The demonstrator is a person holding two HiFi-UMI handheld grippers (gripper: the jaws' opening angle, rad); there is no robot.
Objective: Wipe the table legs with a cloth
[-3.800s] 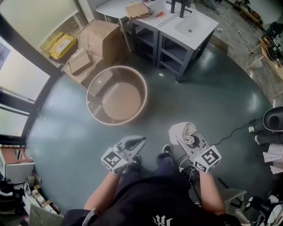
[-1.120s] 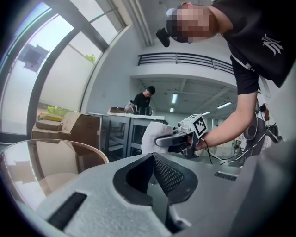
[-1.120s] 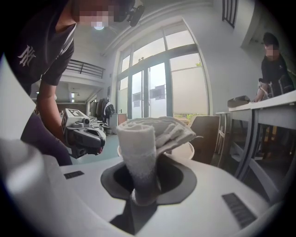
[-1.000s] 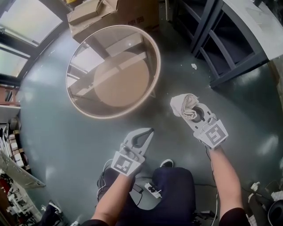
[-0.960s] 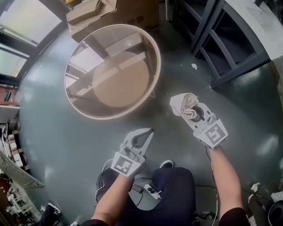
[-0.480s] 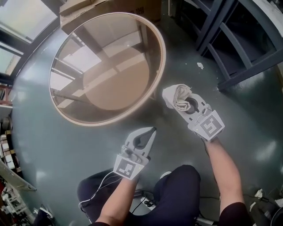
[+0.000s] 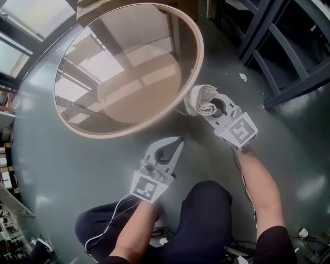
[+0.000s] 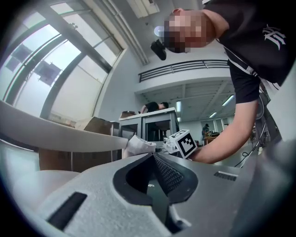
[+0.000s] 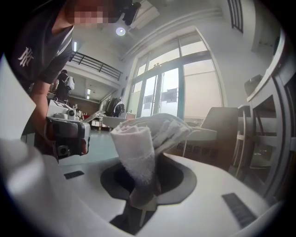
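Note:
A round table with a glass top and a pale wooden rim [image 7: 198, 49] fills the upper left of the head view. Its wooden legs [image 7: 174, 32] show through the glass. A rolled white cloth [image 7: 198, 100] sits in my right gripper [image 7: 207, 104], which is shut on it right beside the rim's near edge. In the right gripper view the cloth [image 9: 147, 139] stands up from the shut jaws. My left gripper [image 7: 179, 140] is shut and empty, low over the floor just short of the table. In the left gripper view the rim [image 8: 60, 135] crosses the left side.
The dark grey shelf frame [image 7: 289, 49] stands at the upper right, close to my right arm. A cardboard box [image 7: 98, 5] lies behind the table. A scrap of paper [image 7: 243, 77] lies on the green floor. My knees and a cable [image 7: 105, 227] are below.
The view has dropped lower and closer to the round table. Both grippers have moved forward, and the cloth has gone from open floor to right beside the rim.

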